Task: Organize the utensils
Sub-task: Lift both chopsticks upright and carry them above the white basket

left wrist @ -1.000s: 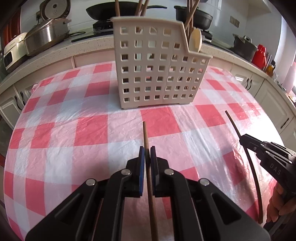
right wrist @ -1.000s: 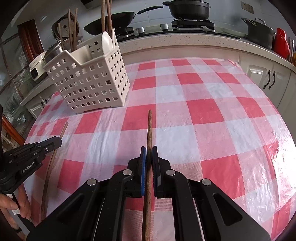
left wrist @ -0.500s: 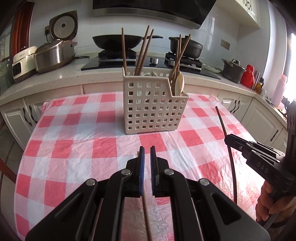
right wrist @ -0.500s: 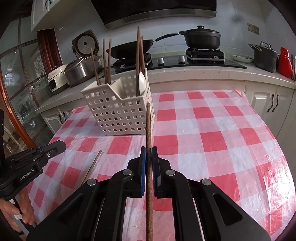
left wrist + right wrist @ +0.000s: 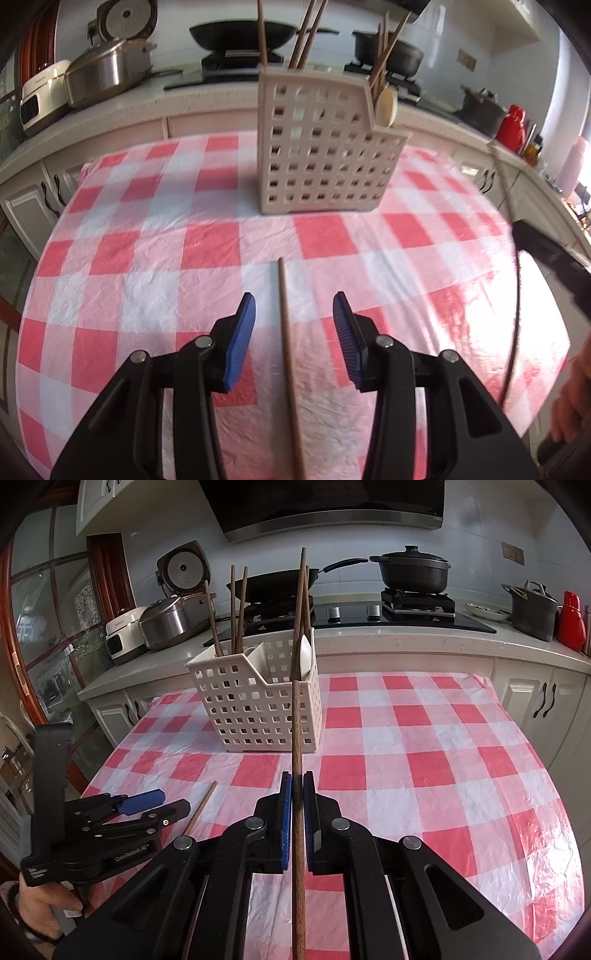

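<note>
In the left wrist view we see our left claw (image 5: 293,314) with its blue pads (image 5: 240,339) spread wide apart, holding nothing. A brown chopstick (image 5: 290,362) lies flat on the checked surface (image 5: 147,258) between the two pads, running away from us and touching neither of them. Beyond its far tip stands the white slotted utensil basket (image 5: 325,158), upright on the cloth, with several chopsticks (image 5: 306,33) and a pale spoon (image 5: 387,107) standing in it. At the right edge of this view a dark, blurred part of the other tool (image 5: 554,266) comes in, with a thin dark stick (image 5: 515,314) curving down beside it. In the right wrist view our right claw (image 5: 297,786) is clamped tight on a second brown chopstick (image 5: 297,738), which passes between the pads and points forward, its far end appearing in line with the basket's near right corner; we cannot tell whether it touches the basket (image 5: 255,709) or stops short of it. The basket sits toward the back of the surface (image 5: 424,760), well ahead of the claw, holding upright chopsticks in more than one compartment. At lower left we see the left claw (image 5: 162,803) from the side, its fingers parted, with the loose chopstick (image 5: 201,806) lying on the cloth just beside it.
</note>
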### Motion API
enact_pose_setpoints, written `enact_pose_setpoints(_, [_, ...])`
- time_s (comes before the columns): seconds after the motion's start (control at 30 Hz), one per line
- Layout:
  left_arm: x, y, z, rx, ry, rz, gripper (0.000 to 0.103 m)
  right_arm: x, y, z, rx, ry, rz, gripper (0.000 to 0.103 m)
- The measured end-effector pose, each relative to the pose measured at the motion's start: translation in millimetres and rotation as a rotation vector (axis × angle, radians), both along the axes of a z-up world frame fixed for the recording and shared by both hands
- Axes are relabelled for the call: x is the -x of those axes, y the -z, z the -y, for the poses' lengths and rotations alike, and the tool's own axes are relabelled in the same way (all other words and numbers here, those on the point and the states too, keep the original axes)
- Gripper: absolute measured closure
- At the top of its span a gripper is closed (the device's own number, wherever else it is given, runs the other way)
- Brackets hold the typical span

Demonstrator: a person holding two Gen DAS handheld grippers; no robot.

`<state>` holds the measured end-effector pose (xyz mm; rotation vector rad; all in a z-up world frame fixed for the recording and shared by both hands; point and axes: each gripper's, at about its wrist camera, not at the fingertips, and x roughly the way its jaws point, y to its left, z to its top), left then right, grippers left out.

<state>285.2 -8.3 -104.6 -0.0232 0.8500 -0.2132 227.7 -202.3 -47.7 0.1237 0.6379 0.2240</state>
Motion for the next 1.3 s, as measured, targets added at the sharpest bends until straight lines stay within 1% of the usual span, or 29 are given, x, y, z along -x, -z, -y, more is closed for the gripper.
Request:
enact_pose_setpoints(0.07, [-7.5,10.8,-1.2,-0.001,-0.004,-0.025,0.061,-1.9,1.8,3.5,-0.008,0.006,-0.005,0.097])
enact_pose_setpoints(0.13, [-14.0,18.9,-0.5,-0.024,-0.007,-0.038,0.061,-5.4,5.8,7.0,-0.014,0.014,-0.016,0.097])
enact_pose_setpoints(0.17, [-16.0,21.6,-0.3,-0.030,-0.008,-0.041,0.063,-6.9,7.9,8.0,-0.017,0.017,-0.021,0.097])
enact_pose_setpoints(0.23, [-21.3,27.3,0.4,-0.040,-0.005,-0.052,0.071,-10.7,13.8,9.8,-0.024,0.018,-0.037,0.097])
enact_pose_setpoints(0.33, [-27.8,31.5,2.4,-0.052,-0.012,-0.056,0.073,-13.6,20.3,9.4,-0.027,0.015,-0.051,0.097])
enact_pose_setpoints(0.43, [-33.8,32.6,6.0,-0.084,-0.009,-0.043,0.079,-14.9,23.7,10.7,-0.030,0.015,-0.057,0.097])
enact_pose_setpoints(0.47, [-33.8,32.1,8.5,-0.093,-0.005,-0.042,0.084,-15.4,24.4,12.2,-0.033,0.017,-0.059,0.097])
enact_pose_setpoints(0.5, [-33.2,32.1,10.8,-0.104,0.003,-0.040,0.092,-15.5,24.6,13.3,-0.035,0.019,-0.059,0.097])
enact_pose_setpoints(0.53, [-32.0,31.8,13.4,-0.109,0.012,-0.039,0.096,-15.7,24.7,14.6,-0.037,0.022,-0.059,0.097])
enact_pose_setpoints(0.63, [-27.4,31.1,17.1,-0.091,0.033,-0.041,0.097,-14.9,23.4,17.5,-0.042,0.027,-0.055,0.097])
enact_pose_setpoints(0.7, [-22.1,27.6,17.2,-0.085,0.026,-0.022,0.097,-13.4,21.5,17.7,-0.043,0.025,-0.050,0.097])
enact_pose_setpoints(0.8, [-11.3,10.4,14.9,-0.060,0.019,0.029,0.097,-9.2,15.9,17.0,-0.043,0.020,-0.033,0.097])
enact_pose_setpoints(1.0, [16.9,-42.5,7.9,-0.010,0.014,0.163,0.097,2.6,-2.6,12.4,-0.046,0.000,0.030,0.097])
enact_pose_setpoints(1.07, [27.2,-56.0,6.8,0.003,0.018,0.200,0.097,8.2,-10.5,9.3,-0.043,-0.011,0.058,0.097])
enact_pose_setpoints(1.23, [52.0,-83.0,7.1,0.015,0.030,0.277,0.097,21.8,-28.5,1.8,-0.029,-0.035,0.117,0.097])
enact_pose_setpoints(1.3, [61.8,-91.3,9.6,0.008,0.036,0.310,0.097,25.7,-33.3,0.2,-0.025,-0.039,0.128,0.097])
